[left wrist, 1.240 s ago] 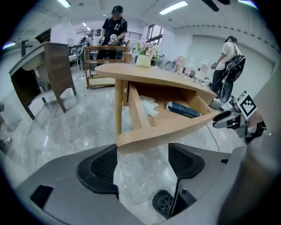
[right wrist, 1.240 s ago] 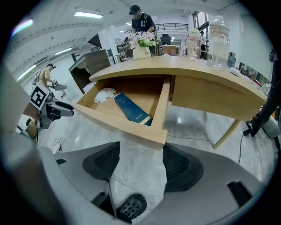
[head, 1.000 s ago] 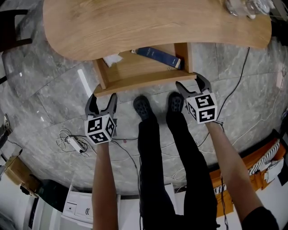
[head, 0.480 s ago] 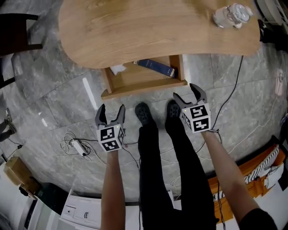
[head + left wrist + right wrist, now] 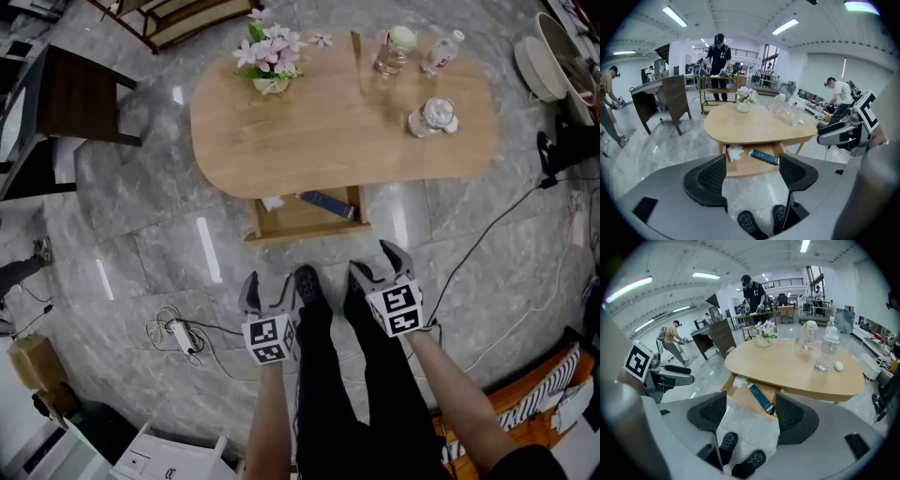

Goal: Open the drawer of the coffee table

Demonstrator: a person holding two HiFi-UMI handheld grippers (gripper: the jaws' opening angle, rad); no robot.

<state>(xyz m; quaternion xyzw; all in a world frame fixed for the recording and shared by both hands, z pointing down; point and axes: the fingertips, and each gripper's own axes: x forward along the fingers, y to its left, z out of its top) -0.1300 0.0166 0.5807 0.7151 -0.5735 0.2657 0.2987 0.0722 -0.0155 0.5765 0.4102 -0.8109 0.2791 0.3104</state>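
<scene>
The oval wooden coffee table (image 5: 342,141) stands ahead of me. Its drawer (image 5: 298,225) is pulled out from under the near edge and holds a blue book (image 5: 327,203) and a white tissue (image 5: 272,202). My left gripper (image 5: 267,289) hangs open and empty above the floor, well short of the drawer. The right gripper (image 5: 373,261) is also open and empty, nearer the drawer's right corner but apart from it. Between the left gripper's (image 5: 752,171) jaws I see the drawer (image 5: 745,168) and the book (image 5: 764,156). The right gripper (image 5: 750,413) frames the drawer (image 5: 743,401) too.
On the table stand a flower vase (image 5: 270,58), a bottle (image 5: 442,52) and glassware (image 5: 431,117). A dark chair (image 5: 80,98) is at the left. A power strip with cables (image 5: 178,333) lies on the marble floor. My shoes (image 5: 306,284) are between the grippers. People work at benches behind.
Both grippers have drawn back from the drawer front toward me, and the head view has pulled back so the whole table shows. The drawer stays pulled out.
</scene>
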